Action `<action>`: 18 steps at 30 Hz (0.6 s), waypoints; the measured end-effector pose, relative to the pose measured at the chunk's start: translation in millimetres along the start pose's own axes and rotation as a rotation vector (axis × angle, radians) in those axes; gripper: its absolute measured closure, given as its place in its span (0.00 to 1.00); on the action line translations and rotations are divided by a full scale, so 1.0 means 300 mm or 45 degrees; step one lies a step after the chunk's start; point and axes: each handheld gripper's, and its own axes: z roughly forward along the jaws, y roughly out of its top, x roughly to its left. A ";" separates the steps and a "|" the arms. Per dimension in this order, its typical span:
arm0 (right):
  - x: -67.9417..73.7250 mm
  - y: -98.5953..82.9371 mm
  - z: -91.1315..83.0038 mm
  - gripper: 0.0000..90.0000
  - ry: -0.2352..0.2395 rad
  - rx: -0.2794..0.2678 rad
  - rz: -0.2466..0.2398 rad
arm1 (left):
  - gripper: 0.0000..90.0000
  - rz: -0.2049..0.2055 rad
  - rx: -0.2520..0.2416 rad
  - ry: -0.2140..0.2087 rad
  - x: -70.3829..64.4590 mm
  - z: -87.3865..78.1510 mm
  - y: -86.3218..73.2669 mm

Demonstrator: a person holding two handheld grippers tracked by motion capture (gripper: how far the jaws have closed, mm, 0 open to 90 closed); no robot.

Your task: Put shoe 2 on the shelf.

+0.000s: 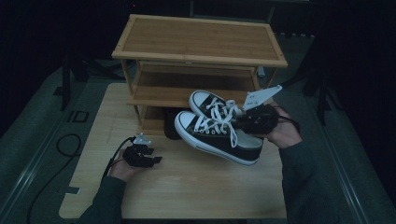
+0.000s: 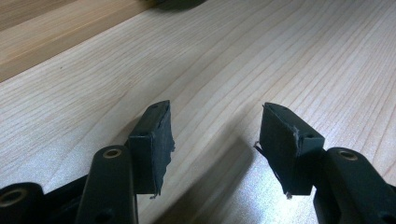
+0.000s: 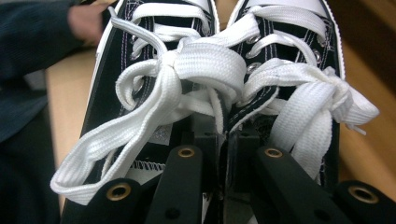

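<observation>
Two black canvas sneakers (image 1: pixel 219 133) with white laces and toe caps hang side by side in the air in front of the wooden shoe rack (image 1: pixel 198 51). My right gripper (image 1: pixel 247 122) is shut on the inner collars of both sneakers (image 3: pixel 224 119), pinching them together between its jaws. My left gripper (image 1: pixel 150 158) rests low over the table at the front left, open and holding nothing; its pads (image 2: pixel 154 144) stand wide apart above bare wood.
The rack has a top board and lower shelves (image 1: pixel 196 88); a dark object (image 1: pixel 170 123) sits on its lowest level behind the shoes. A light wooden tabletop (image 1: pixel 196 186) spreads before it. A cable (image 1: pixel 70 144) trails off the left edge.
</observation>
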 end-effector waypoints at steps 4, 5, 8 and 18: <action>-0.043 0.035 0.023 0.94 -0.069 0.006 0.051 | 0.50 -0.004 -0.001 -0.005 0.002 0.000 -0.001; -0.052 0.044 0.029 0.94 -0.084 0.008 0.067 | 0.50 -0.004 -0.003 -0.005 0.002 0.000 -0.001; -0.081 0.066 0.045 0.94 -0.122 -0.008 0.105 | 0.50 -0.006 -0.004 -0.006 0.002 0.000 -0.001; -0.154 0.106 0.095 0.94 -0.241 -0.017 0.232 | 0.50 -0.006 -0.005 -0.008 0.002 0.000 -0.001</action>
